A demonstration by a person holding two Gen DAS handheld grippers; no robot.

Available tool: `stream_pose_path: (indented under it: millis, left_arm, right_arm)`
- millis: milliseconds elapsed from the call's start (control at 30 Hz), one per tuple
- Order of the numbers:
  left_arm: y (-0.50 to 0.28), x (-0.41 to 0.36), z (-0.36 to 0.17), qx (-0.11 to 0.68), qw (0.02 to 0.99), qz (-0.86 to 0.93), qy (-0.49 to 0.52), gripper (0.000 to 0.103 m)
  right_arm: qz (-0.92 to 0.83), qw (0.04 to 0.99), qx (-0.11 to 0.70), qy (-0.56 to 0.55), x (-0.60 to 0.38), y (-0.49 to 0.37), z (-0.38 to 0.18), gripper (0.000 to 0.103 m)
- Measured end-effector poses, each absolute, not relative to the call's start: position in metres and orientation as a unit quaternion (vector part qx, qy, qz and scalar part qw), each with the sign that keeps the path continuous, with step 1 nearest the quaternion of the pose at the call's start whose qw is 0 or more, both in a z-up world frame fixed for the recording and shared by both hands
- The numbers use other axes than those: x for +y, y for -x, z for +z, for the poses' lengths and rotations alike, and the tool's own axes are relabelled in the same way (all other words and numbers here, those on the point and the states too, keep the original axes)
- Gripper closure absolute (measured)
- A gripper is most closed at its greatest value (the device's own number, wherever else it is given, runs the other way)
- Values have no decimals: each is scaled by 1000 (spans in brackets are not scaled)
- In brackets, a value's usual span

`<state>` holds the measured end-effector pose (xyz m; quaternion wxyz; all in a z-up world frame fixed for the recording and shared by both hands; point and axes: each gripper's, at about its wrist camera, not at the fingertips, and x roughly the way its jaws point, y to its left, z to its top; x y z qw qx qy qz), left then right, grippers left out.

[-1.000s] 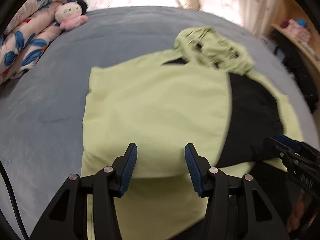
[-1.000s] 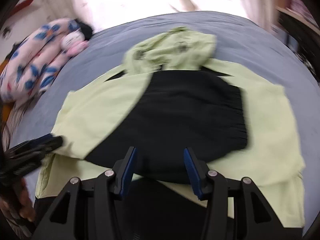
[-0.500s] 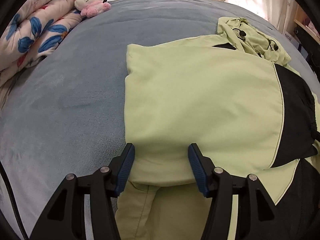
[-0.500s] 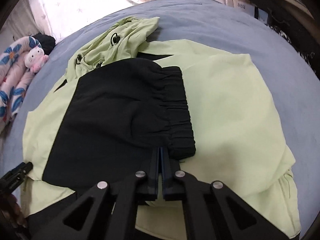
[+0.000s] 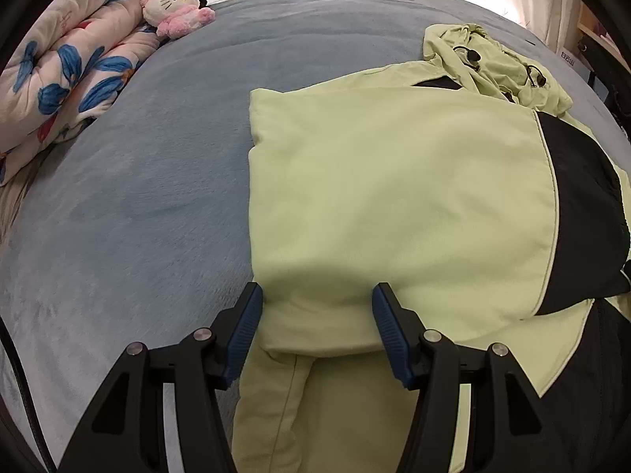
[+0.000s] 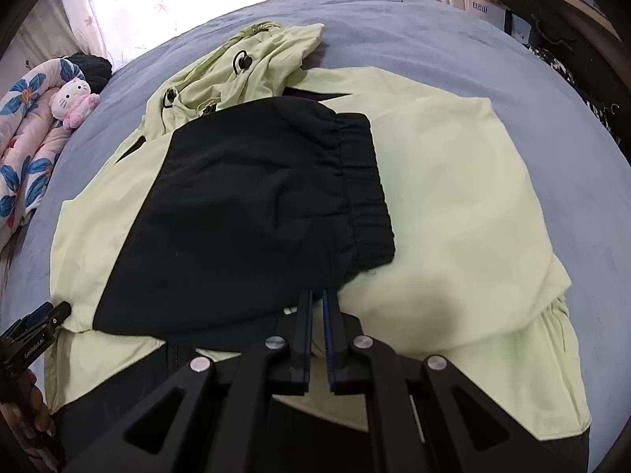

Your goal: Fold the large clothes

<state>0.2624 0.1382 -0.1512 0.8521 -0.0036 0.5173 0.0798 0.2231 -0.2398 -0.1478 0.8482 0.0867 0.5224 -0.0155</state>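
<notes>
The lime-green hooded jacket (image 5: 394, 197) lies folded on the grey-blue bed (image 5: 138, 197) (hood at 1 o'clock), the left gripper (image 5: 317, 331) spread over its near edge, the right gripper (image 6: 317, 335) nearly pressed together, pinching nothing, above its black sleeve (image 6: 252, 213).

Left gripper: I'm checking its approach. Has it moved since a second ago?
Yes. The left gripper has shifted toward the jacket's left folded edge, nearer the bare blanket.

L gripper (image 5: 317, 329) angled steeply down, jaws apart, just been widening, fabric edge between pads, no squeeze. R gripper (image 6: 317, 311) angled down, jaws nearly together, nothing pinched. Hand (image 6: 27, 418) at 8 o'clock.
</notes>
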Motion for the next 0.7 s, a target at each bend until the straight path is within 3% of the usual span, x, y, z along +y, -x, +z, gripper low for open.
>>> stream_pose_path:
  millis: [400,700]
  left_arm:
    - [-209,118,-85,492,869,55,-15,43]
    - [-167,107,-5,458,888,19,-24,42]
  right_arm:
    - [21,847,526,-80,-228,-183,-114,97]
    - [9,860,509,-37,-222,-158,-37,97]
